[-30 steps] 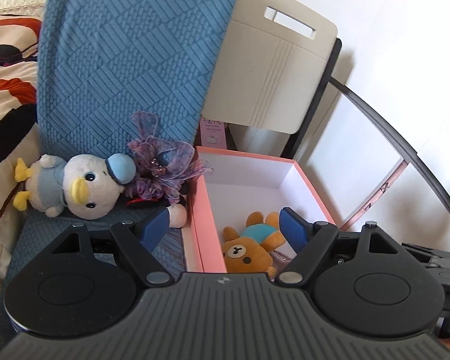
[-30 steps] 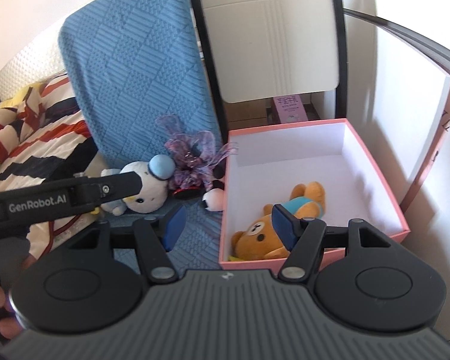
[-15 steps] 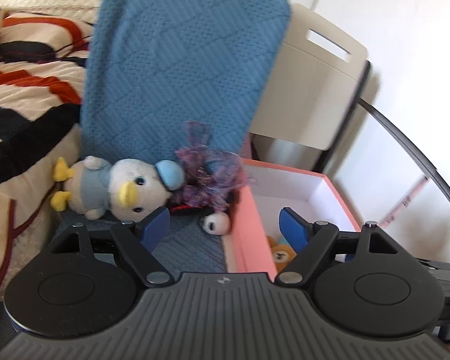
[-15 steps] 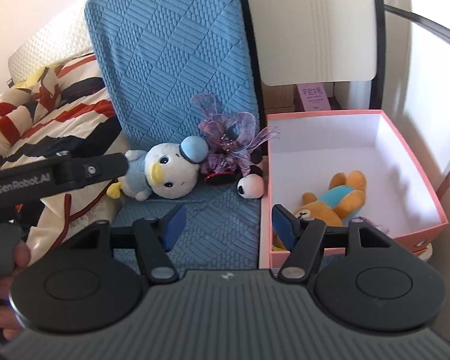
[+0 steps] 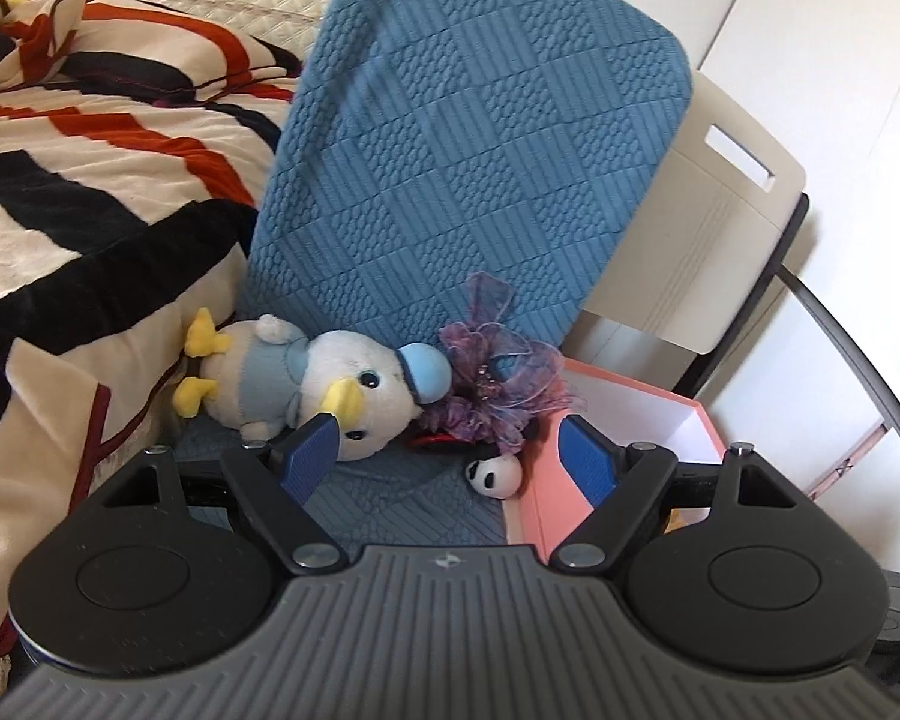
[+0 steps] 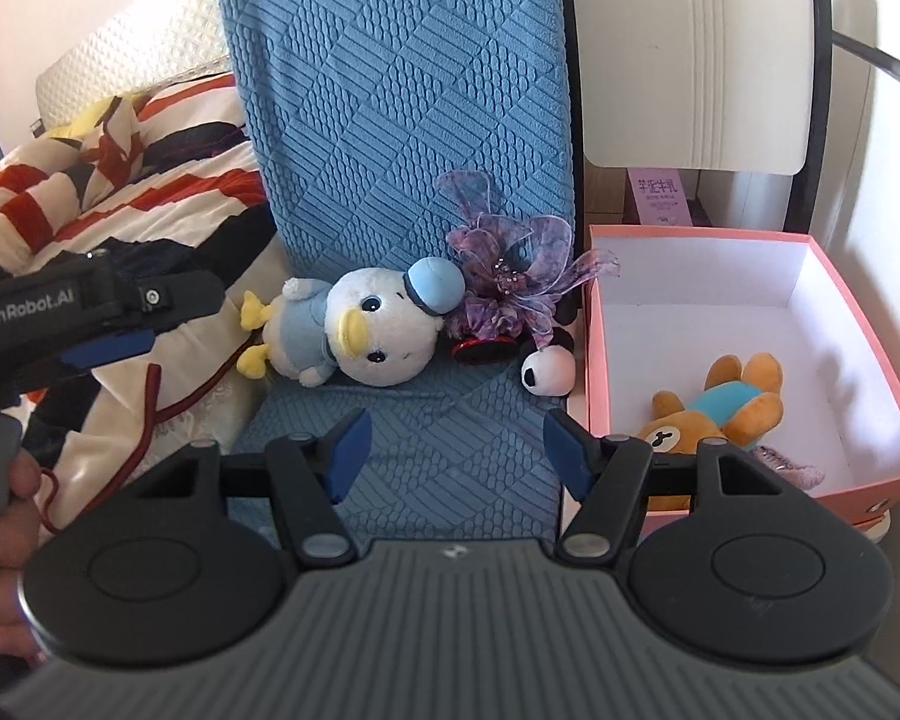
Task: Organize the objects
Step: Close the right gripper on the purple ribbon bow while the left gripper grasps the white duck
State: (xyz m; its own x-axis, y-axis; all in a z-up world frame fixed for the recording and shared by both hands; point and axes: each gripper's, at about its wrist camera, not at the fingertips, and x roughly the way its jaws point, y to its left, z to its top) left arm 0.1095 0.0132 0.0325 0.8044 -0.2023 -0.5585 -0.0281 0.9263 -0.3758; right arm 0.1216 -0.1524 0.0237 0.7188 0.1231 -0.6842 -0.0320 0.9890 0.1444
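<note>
A white duck plush (image 6: pixel 354 330) with a blue cap lies on the blue quilted seat (image 6: pixel 438 426); it also shows in the left wrist view (image 5: pixel 324 384). Beside it lie a purple ribbon flower (image 6: pixel 510 282) and a small black-and-white mouse plush (image 6: pixel 547 369). A pink box (image 6: pixel 846 324) to the right holds a brown bear plush (image 6: pixel 714 414). My left gripper (image 5: pixel 450 459) is open and empty, close before the duck. My right gripper (image 6: pixel 456 450) is open and empty above the seat's front.
A striped red, black and cream blanket (image 5: pixel 90 180) covers the bed on the left. A beige chair back (image 6: pixel 696 54) stands behind the box, with a small purple carton (image 6: pixel 660 198) under it. The left gripper's body (image 6: pixel 78 312) reaches in from the left.
Both grippers have swung left, away from the box and toward the duck and flower. The left gripper has come closer to the duck. Both stay open.
</note>
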